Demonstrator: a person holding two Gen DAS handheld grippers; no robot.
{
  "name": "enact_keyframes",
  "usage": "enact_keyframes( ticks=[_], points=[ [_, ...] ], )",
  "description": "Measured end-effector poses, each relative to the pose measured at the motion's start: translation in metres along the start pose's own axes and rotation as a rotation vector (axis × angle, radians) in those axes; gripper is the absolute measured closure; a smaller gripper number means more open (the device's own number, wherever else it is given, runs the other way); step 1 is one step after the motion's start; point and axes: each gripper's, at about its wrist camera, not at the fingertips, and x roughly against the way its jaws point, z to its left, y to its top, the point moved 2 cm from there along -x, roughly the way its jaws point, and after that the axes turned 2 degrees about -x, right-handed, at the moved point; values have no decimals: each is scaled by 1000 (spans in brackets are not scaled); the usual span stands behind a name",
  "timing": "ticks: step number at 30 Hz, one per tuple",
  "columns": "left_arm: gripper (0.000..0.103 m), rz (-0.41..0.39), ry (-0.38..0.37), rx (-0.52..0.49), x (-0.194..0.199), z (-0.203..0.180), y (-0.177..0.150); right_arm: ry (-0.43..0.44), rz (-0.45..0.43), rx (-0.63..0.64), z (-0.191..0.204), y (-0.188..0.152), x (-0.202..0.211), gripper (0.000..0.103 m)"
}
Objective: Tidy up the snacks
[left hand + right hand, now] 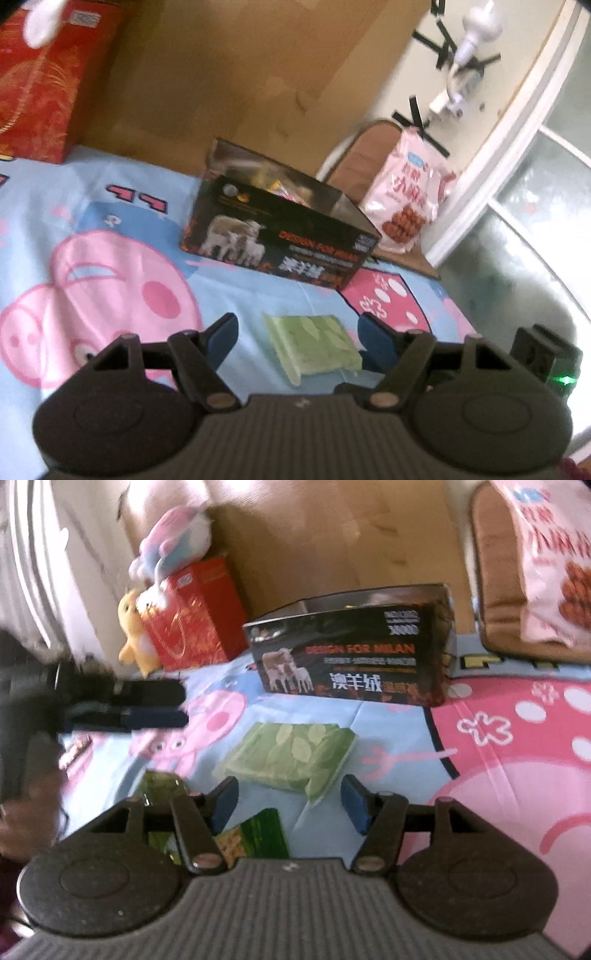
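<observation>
A light green snack packet lies on the cartoon-print cloth, between the fingers of my open left gripper. It also shows in the right wrist view, just ahead of my open, empty right gripper. Behind it stands an open black box with several snacks inside. Two darker green packets lie under my right gripper's left finger. My left gripper also shows from the side in the right wrist view.
A red gift bag with plush toys stands at the back left. A large pink snack bag leans on a brown chair. A cardboard wall backs the surface.
</observation>
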Motion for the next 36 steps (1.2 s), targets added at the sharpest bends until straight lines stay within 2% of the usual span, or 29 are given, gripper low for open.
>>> enact_keyframes(
  ticks=[2,4,5,6,7,8,9,11,14,18,20,22,24,26,27,29,32,36],
  points=[
    [32,53,-26,19,-12,0,2,-32,9,58,4,0,-2,39],
    [39,100,-40,25,-27,-3,1,-49,13,79,5,2,-5,39],
    [55,125,-36,21,-35,-5,0,-53,13,82,6,3,-8,39],
    [63,156,-31,17,-45,-6,-3,-55,13,89,6,3,-10,40],
    [65,154,-13,9,-49,-7,-4,-57,12,100,8,4,-12,44],
    [71,143,2,-8,-49,-8,-5,-62,11,119,11,4,-14,59],
    [73,138,13,-19,-48,-10,-4,-86,8,143,15,4,-15,63],
    [73,106,8,-31,-38,-14,1,-114,2,178,19,3,-16,69],
    [73,20,-25,-65,-14,-24,21,-91,-57,161,22,12,-6,72],
    [73,-75,-26,-134,-5,-37,58,-106,-195,154,22,48,2,72],
    [72,-111,-15,-166,-15,-40,80,-140,-227,155,18,70,-5,72],
    [68,-135,8,-183,-30,-39,99,-183,-245,175,14,90,-18,71],
    [56,-127,65,-212,-55,-35,111,-235,-233,209,8,102,-37,68],
    [56,-77,185,-210,-81,-26,113,-303,-223,205,-2,106,-49,68],
    [57,-61,197,-196,-84,-22,111,-311,-226,177,-6,105,-45,68],
    [57,-87,154,-160,-72,-17,103,-259,-256,114,-11,98,-27,67],
    [56,-145,123,-121,-41,-16,86,-201,-285,65,-13,72,6,58],
    [56,-101,37,-52,-11,-16,51,-33,-156,-87,-26,33,30,58]
  ],
)
